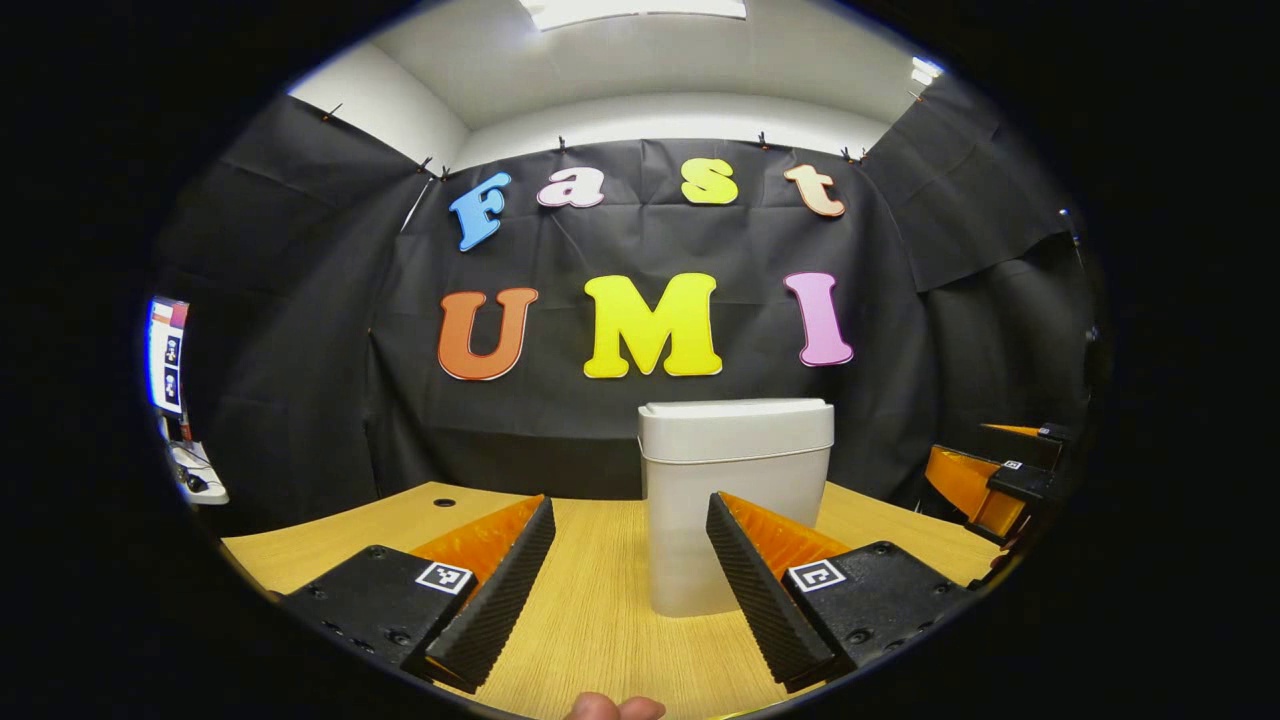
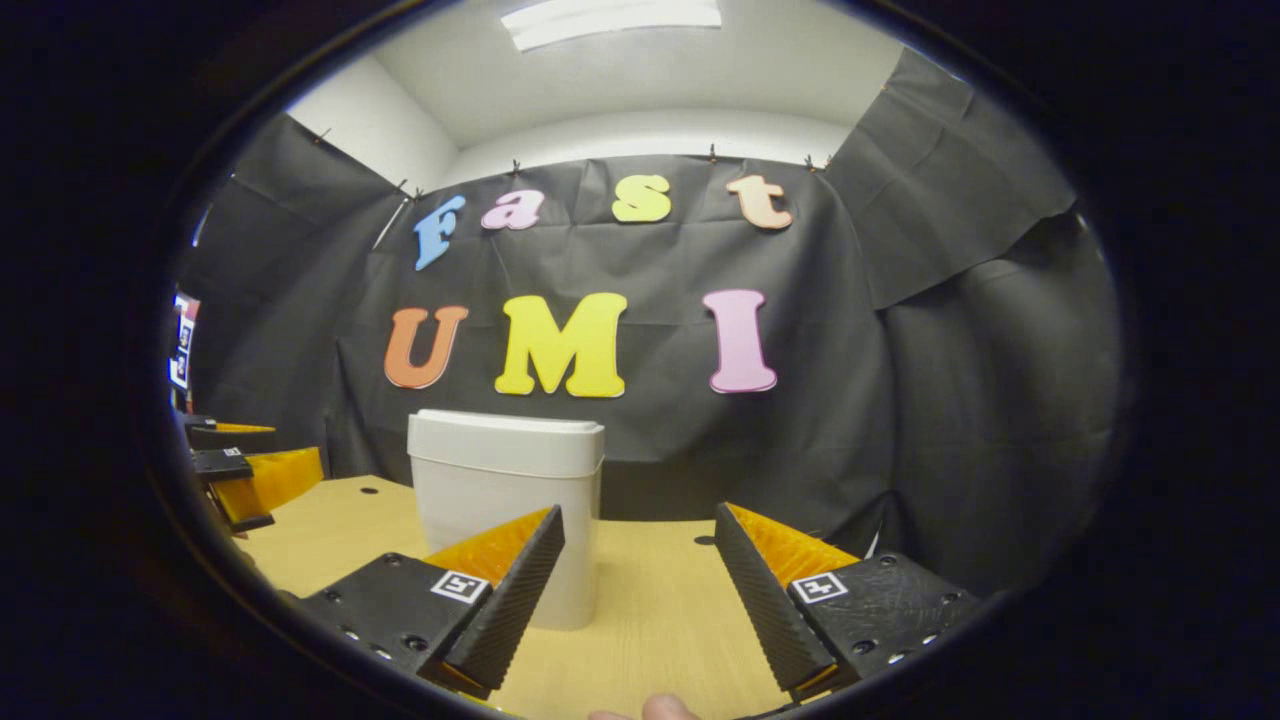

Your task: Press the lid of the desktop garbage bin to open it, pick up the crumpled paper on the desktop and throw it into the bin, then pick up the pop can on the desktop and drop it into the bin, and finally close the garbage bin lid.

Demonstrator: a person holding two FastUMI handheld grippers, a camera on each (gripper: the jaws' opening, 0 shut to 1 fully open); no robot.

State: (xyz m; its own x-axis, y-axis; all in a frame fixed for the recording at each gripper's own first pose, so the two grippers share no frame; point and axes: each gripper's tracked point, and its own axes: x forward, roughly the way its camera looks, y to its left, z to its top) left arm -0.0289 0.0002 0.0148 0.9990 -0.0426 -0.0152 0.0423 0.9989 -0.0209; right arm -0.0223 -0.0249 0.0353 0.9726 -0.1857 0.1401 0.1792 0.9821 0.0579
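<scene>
A white desktop garbage bin stands upright on the wooden desk with its lid down. My left gripper is open just in front of it, with the bin a little right of the gap between its fingers. In the right gripper view the same bin stands ahead and to the left, lid flat. My right gripper is open with nothing between its fingers. The right gripper shows at the far right of the left gripper view, and the left gripper at the far left of the right gripper view.
The wooden desk runs back to the black cloth wall. Small round holes mark the desk's far left part. A fingertip shows at the bottom edge of each view.
</scene>
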